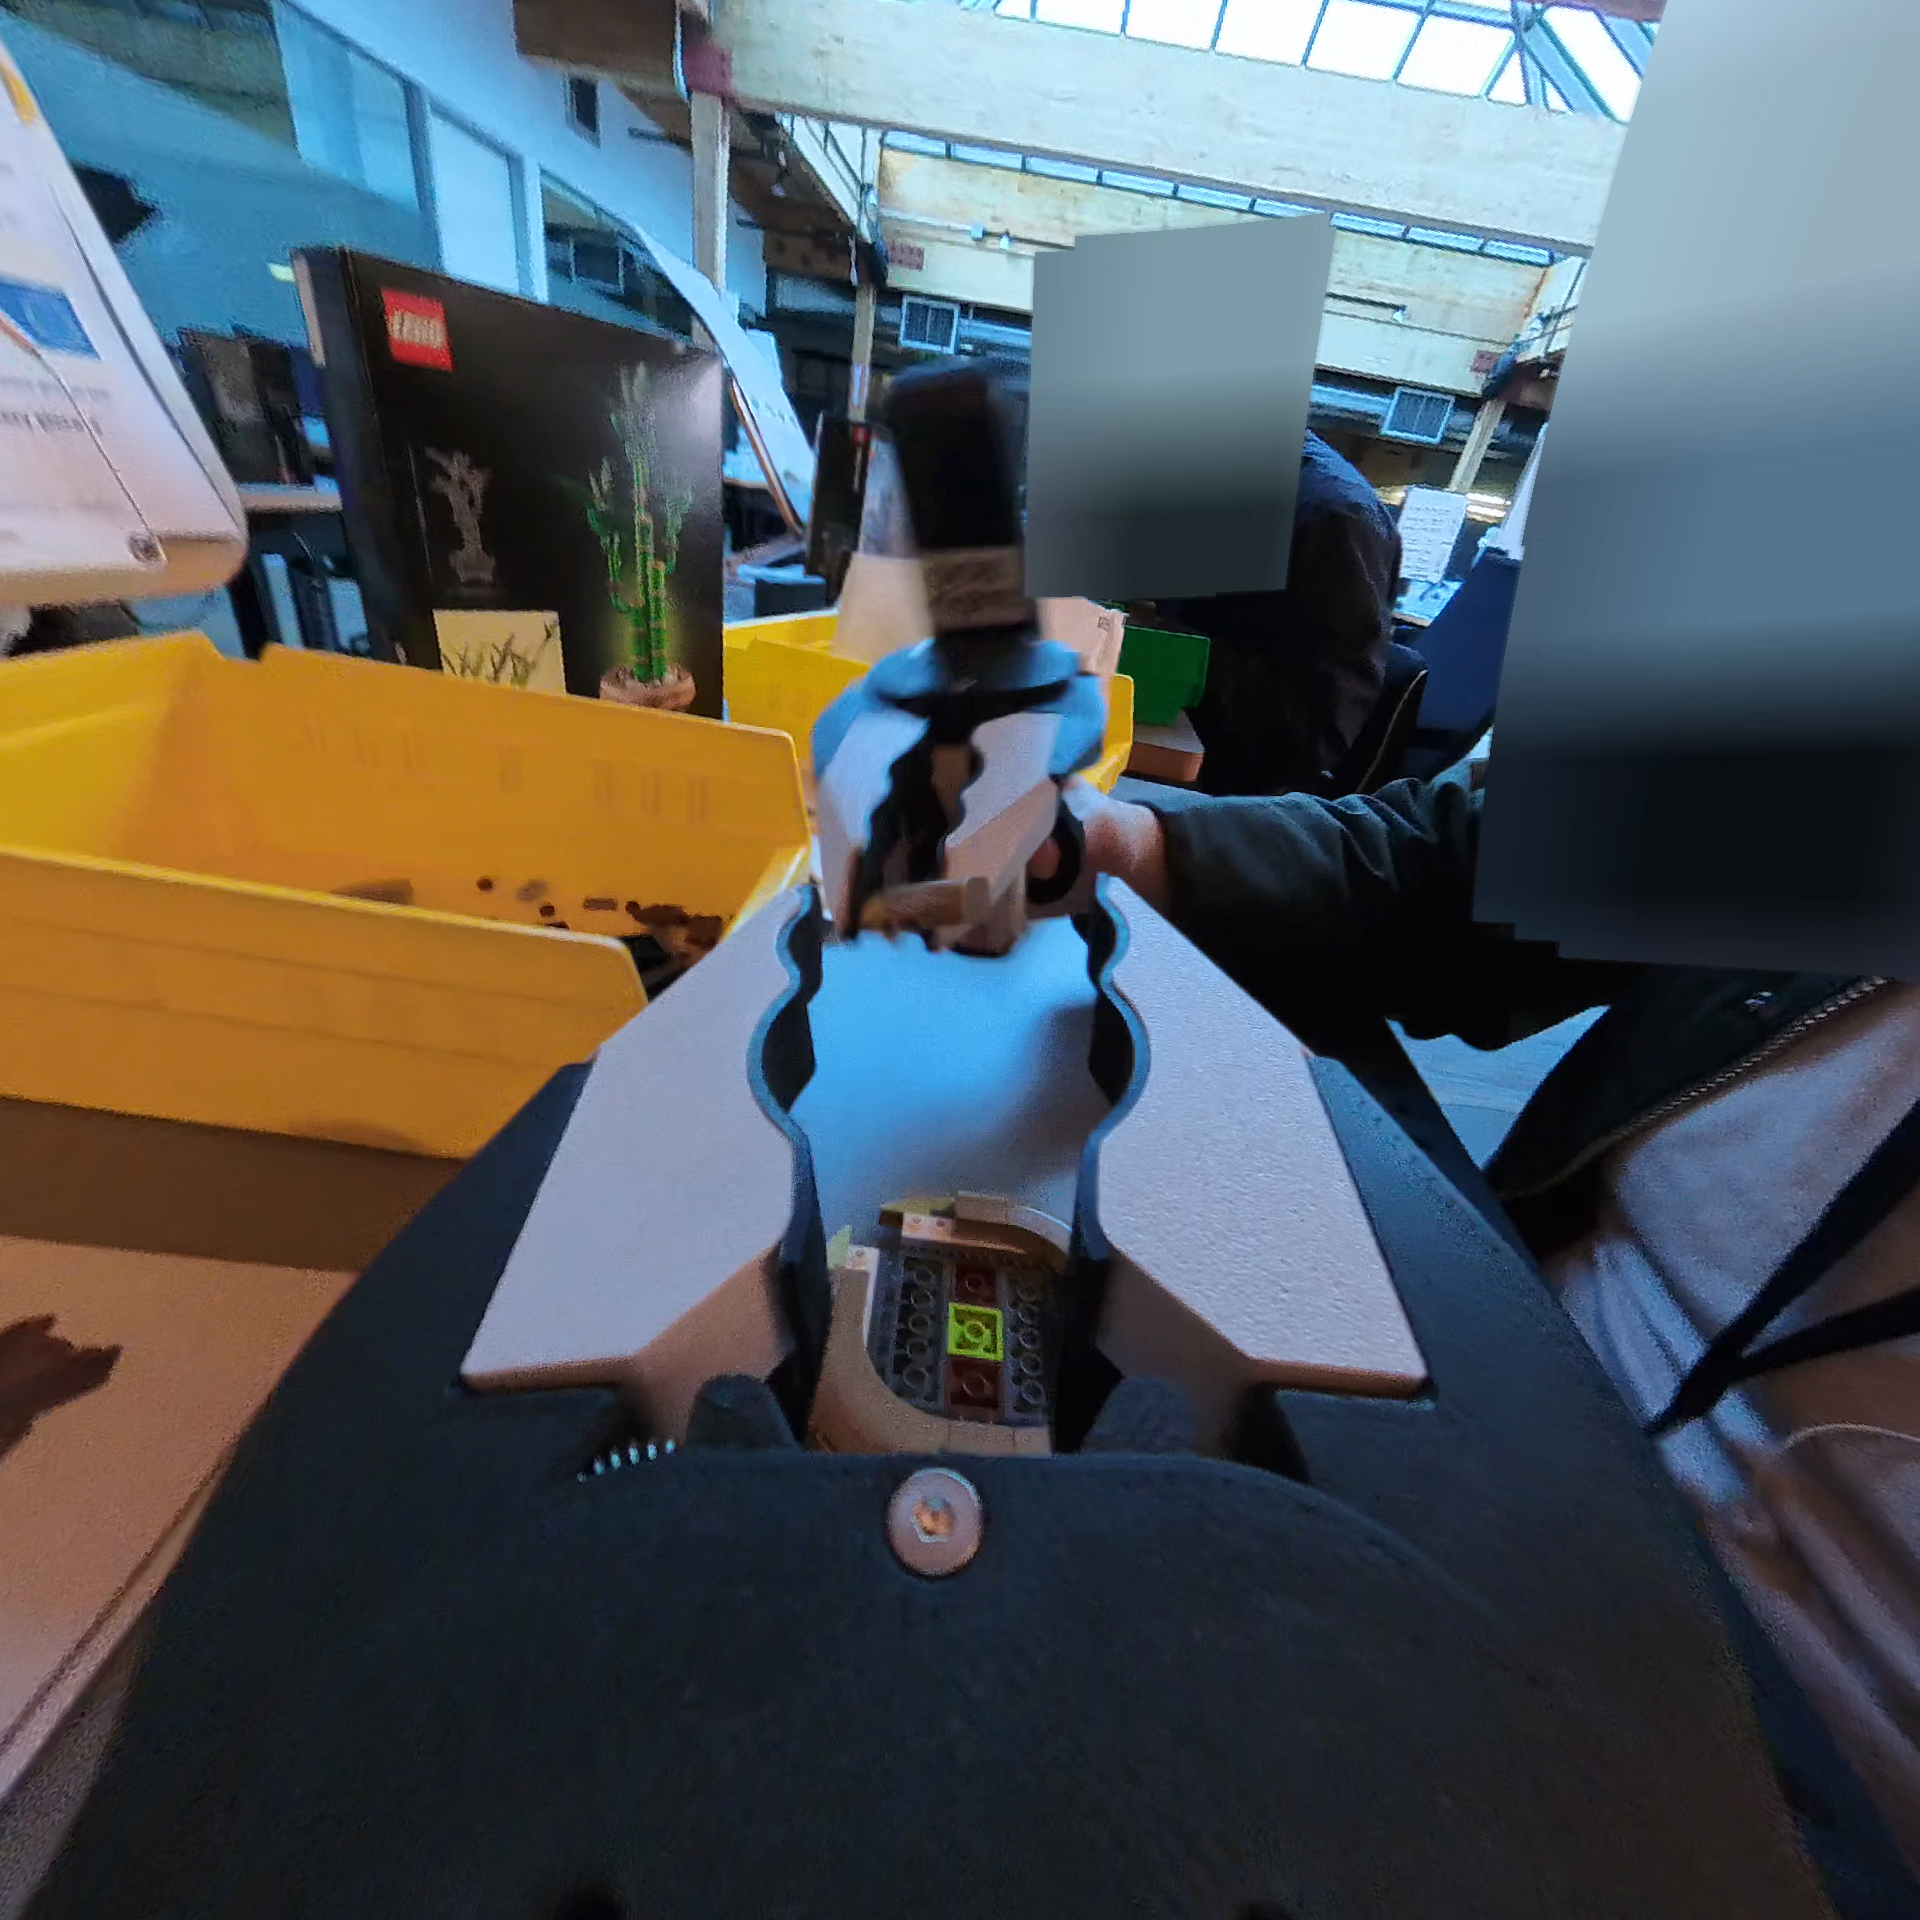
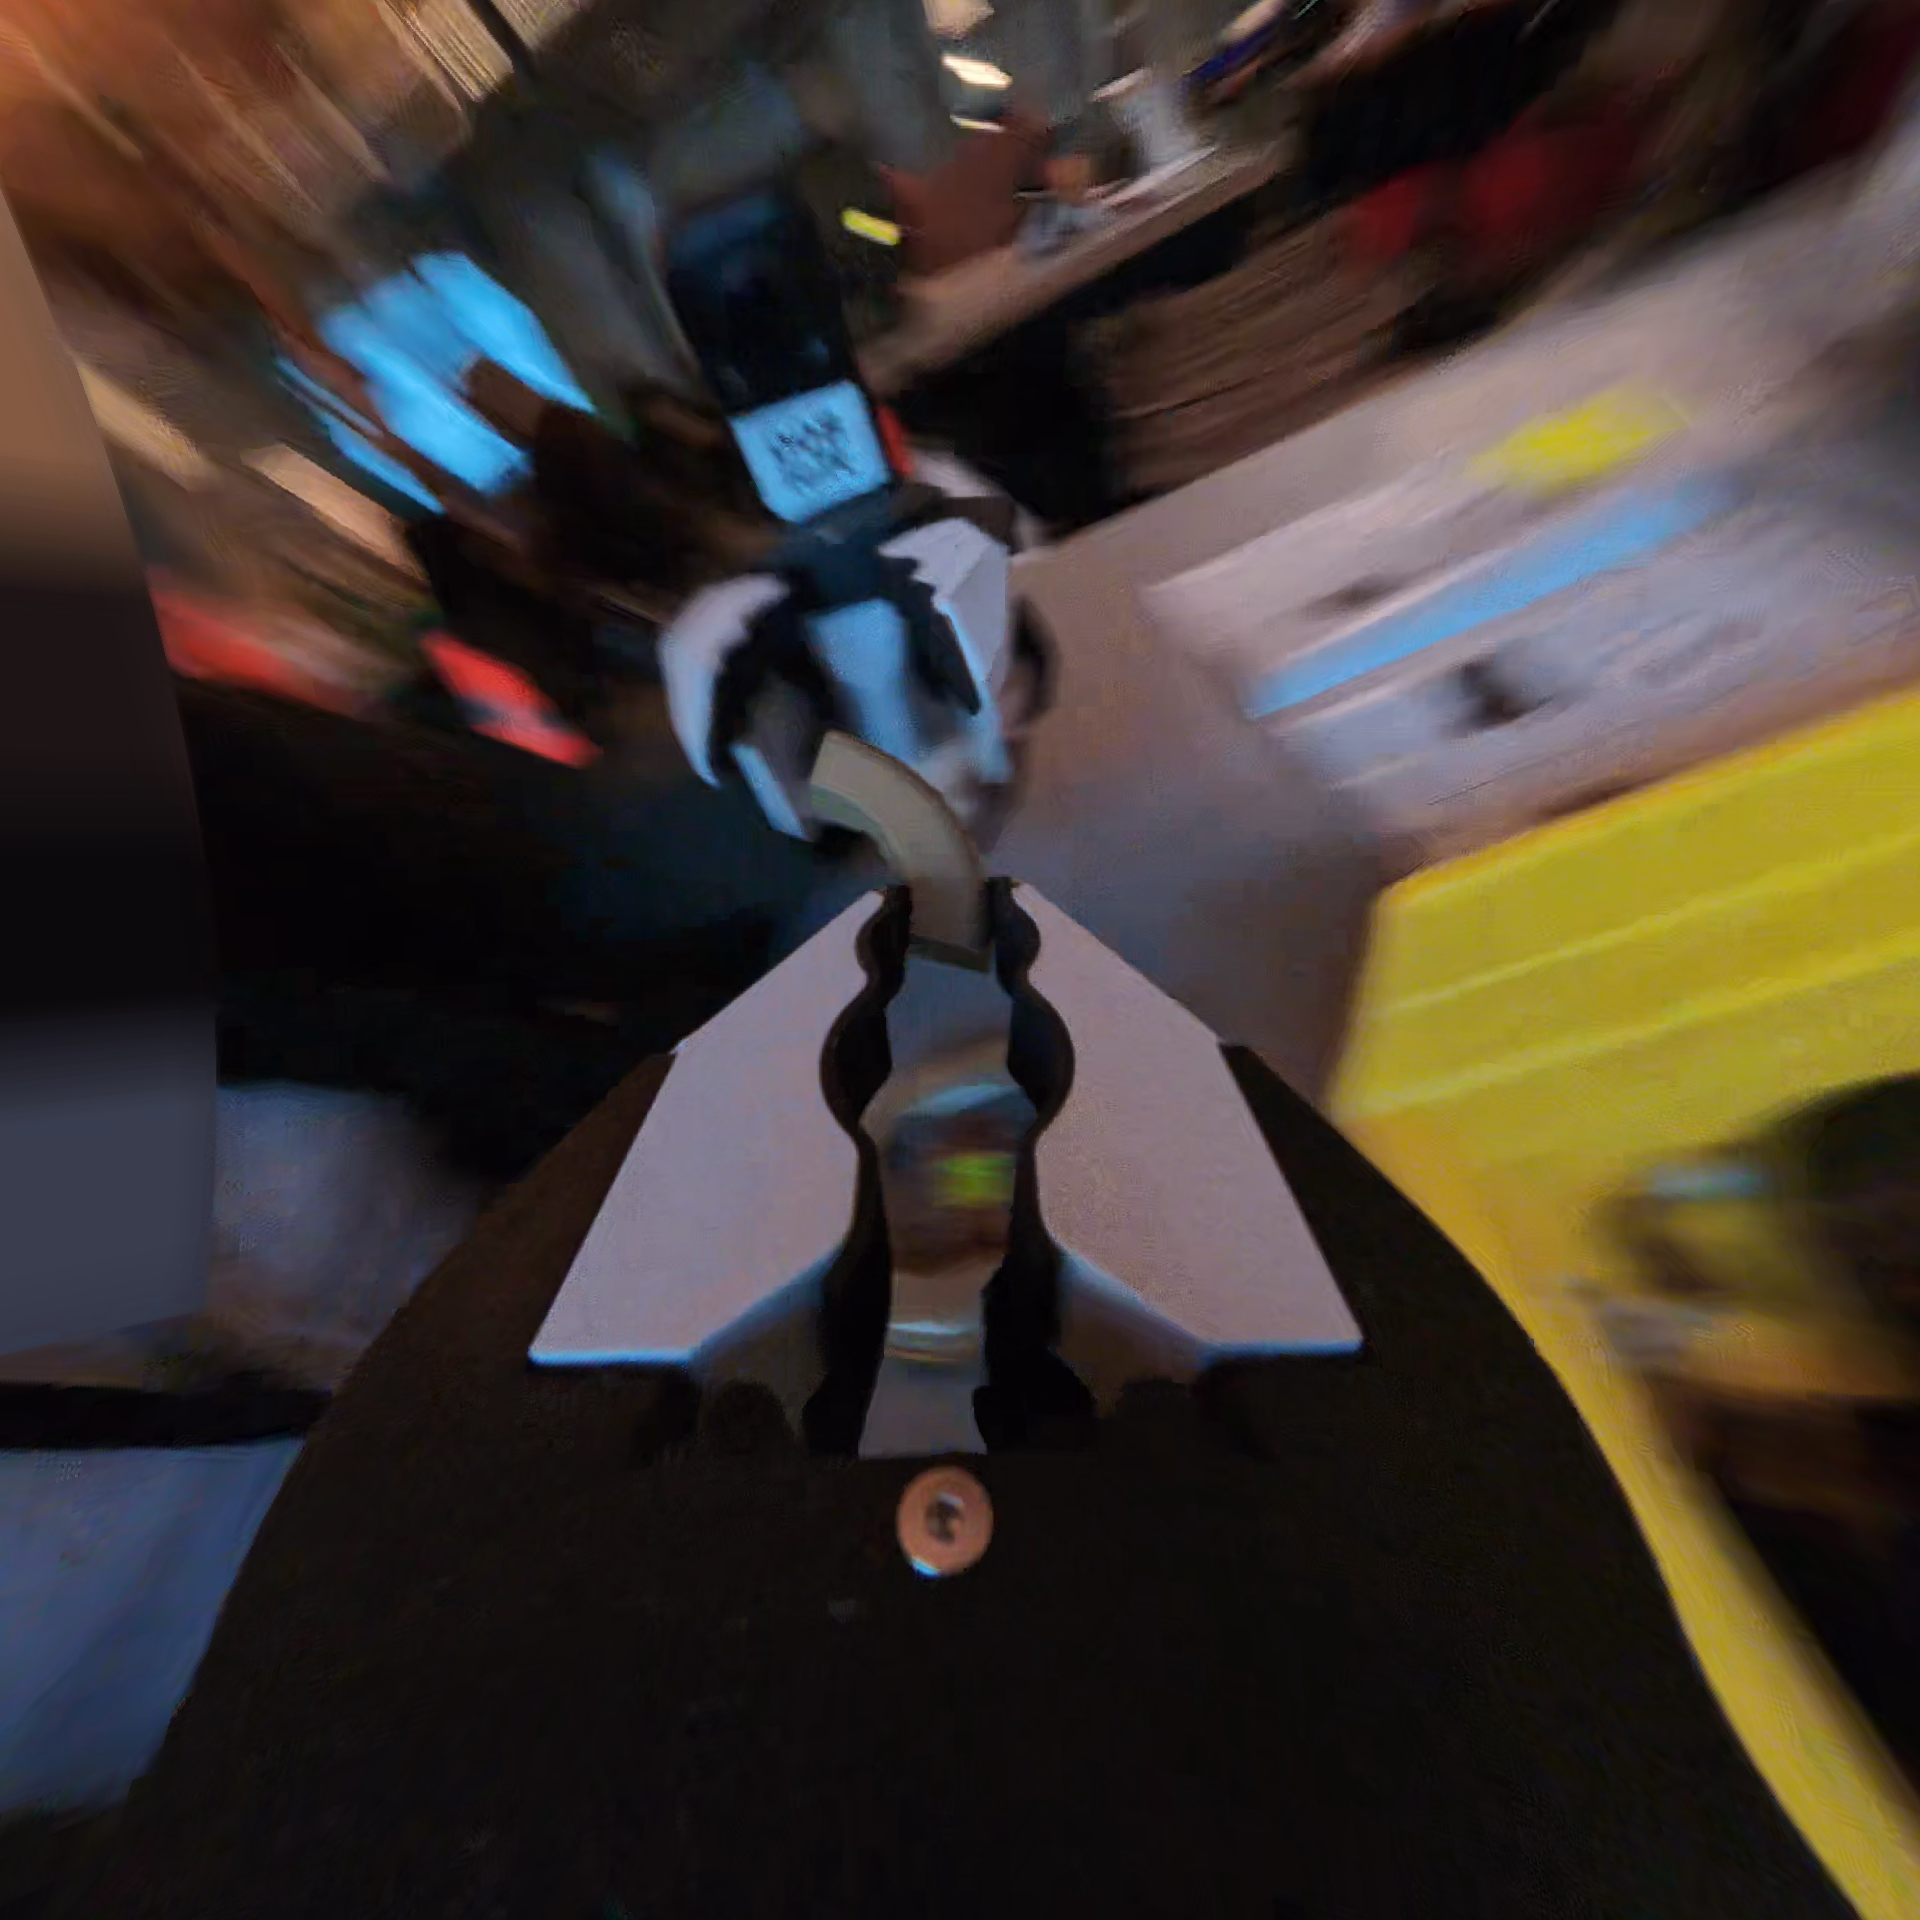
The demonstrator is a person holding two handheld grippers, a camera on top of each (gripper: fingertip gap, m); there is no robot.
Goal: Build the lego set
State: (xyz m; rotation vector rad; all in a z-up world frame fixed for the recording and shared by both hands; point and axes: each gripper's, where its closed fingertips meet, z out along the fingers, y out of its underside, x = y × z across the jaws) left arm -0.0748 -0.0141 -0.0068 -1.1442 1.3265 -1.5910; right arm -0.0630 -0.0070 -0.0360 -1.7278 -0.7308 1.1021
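Note:
In the left wrist view my left gripper [image 1: 951, 914] is open, its fingers wide apart. Through the gap, low down, shows the lego build [image 1: 945, 1340]: tan curved walls around a grey plate with a lime piece and dark red pieces. My right gripper [image 1: 920, 920] faces it, tips between the left fingertips. In the blurred right wrist view my right gripper [image 2: 945, 904] is shut on a tan curved lego piece [image 2: 914, 831]. The piece's far end reaches the left gripper [image 2: 831, 790]. The build [image 2: 961, 1179] shows blurred below.
Yellow bins [image 1: 312, 883] with small brown pieces stand at the left, and one [image 2: 1610, 1039] at the right of the right wrist view. A black lego box [image 1: 520, 468] stands behind. A hand [image 1: 1117, 842] with a dark sleeve holds the right gripper. Brown cardboard [image 1: 156, 1351] lies lower left. My left and right fingertips are right by each other.

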